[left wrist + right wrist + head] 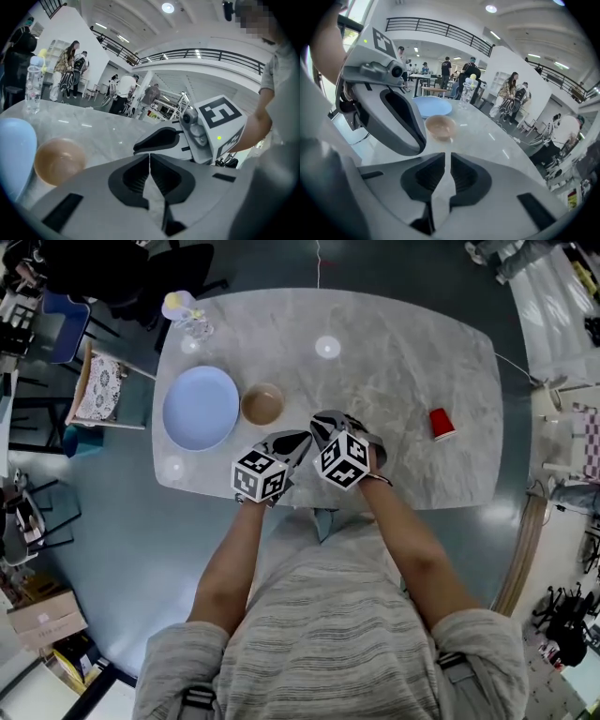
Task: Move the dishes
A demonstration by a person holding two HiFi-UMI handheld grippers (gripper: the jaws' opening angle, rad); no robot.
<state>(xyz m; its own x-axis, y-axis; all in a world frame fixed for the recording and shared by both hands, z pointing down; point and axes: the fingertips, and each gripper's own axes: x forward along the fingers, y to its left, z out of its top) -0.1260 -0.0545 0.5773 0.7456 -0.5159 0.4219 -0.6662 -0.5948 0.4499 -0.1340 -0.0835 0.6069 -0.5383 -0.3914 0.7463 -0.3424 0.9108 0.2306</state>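
A light blue plate lies at the table's left side, and a small brown bowl stands just right of it. Both grippers hover side by side over the near edge, right of the bowl and apart from both dishes. My left gripper has its tips together with nothing between them; the bowl and plate lie ahead to its left. My right gripper has its jaws a thin slit apart and empty; the bowl and plate lie beyond it.
A red cup stands on the marble table at the right. A clear bottle with a yellow top sits at the far left corner. Chairs stand off the table's left end. People move about in the background.
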